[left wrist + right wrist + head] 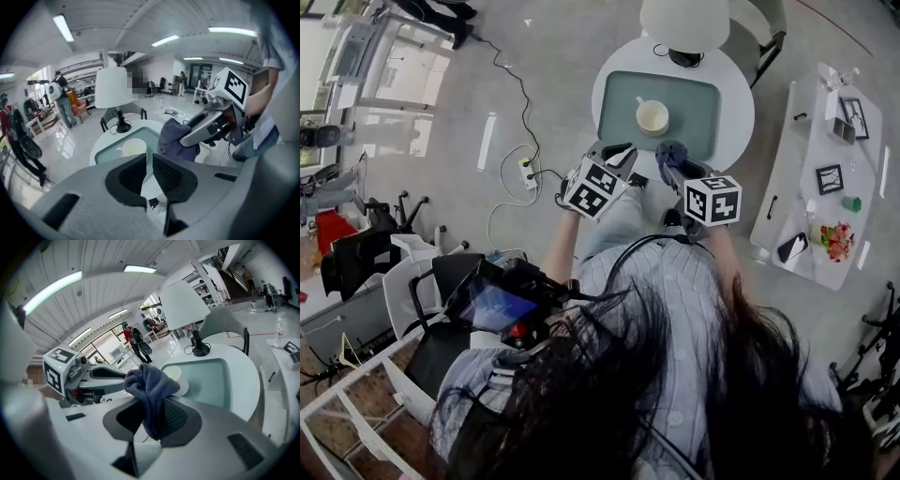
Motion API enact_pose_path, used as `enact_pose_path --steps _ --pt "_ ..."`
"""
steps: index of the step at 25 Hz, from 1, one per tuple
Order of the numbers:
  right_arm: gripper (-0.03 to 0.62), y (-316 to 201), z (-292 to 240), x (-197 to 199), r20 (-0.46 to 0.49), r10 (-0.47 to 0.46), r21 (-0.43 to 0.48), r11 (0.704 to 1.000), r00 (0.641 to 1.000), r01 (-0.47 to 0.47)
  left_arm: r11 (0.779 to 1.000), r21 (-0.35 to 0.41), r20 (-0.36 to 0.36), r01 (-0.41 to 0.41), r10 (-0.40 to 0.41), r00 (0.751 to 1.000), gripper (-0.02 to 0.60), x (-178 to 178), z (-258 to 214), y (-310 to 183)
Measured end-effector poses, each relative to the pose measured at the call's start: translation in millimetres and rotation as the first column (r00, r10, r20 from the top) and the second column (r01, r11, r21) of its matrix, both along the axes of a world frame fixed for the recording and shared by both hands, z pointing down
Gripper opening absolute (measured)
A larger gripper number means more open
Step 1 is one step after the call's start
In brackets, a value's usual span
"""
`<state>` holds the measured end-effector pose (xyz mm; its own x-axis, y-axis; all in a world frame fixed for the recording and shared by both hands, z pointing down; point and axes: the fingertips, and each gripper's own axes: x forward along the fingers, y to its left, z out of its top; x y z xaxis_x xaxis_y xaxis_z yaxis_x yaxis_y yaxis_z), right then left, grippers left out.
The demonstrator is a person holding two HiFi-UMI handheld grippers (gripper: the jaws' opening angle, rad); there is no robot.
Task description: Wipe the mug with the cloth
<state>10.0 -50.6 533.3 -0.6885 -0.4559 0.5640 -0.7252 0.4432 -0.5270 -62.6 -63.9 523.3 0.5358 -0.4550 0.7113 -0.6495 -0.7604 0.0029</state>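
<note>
My right tool (152,420) is clamped on a blue-grey, fleecy cloth (150,380). The cloth is bunched into a soft lump above the tips, and a fold of it hangs down between the two dark ribbed pads. My left tool (149,168) holds nothing; its jaws are drawn almost together, with only a thin slit of light between them. The two tools sit side by side, the left just beside the right, each with its marker cube towards me. Ahead of both, past their tips, the cream ceramic mug (652,116) stands upright with its open mouth up. It rests on a pale teal rectangular tray (619,112), which lies on the round white counter (736,103). From my left tool the mug is straight ahead and slightly left of the slit. From my right tool it sits just behind the lump of cloth, which partly covers it. In the head view the cloth seems to stop short of the mug, though the gap is small and I can't be sure the two aren't touching. Beyond the mug, on the far side of the counter from my tools, stands a white-shaded lamp (684,21) on a dark base.
</note>
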Motion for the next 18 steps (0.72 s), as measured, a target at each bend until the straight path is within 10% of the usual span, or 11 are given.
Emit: enact_pose_path --steps 6,10,14,18 --pt "0.098 -26.9 9.9 -19.5 -0.019 0.070 -0.037 0.997 0.997 -0.071 0.948 -0.061 0.094 -0.313 0.318 0.943 0.032 -11.9 30.1 -35.1" --pt "0.098 -29.2 16.0 -26.8 -0.043 0.105 -0.057 0.993 0.994 -0.107 0.867 -0.068 0.165 -0.493 0.497 0.852 0.032 -15.9 45.0 -53.6" --pt "0.098 -26.9 22.2 -32.4 -0.066 0.137 -0.079 0.987 0.988 -0.142 0.721 -0.097 0.231 -0.686 0.687 0.689 0.034 -14.2 54.8 -64.1" --pt "0.098 -24.8 33.1 -41.2 -0.080 0.150 -0.112 0.981 0.985 -0.159 0.516 -0.149 0.267 -0.844 0.843 0.468 0.035 -11.6 66.4 -66.8"
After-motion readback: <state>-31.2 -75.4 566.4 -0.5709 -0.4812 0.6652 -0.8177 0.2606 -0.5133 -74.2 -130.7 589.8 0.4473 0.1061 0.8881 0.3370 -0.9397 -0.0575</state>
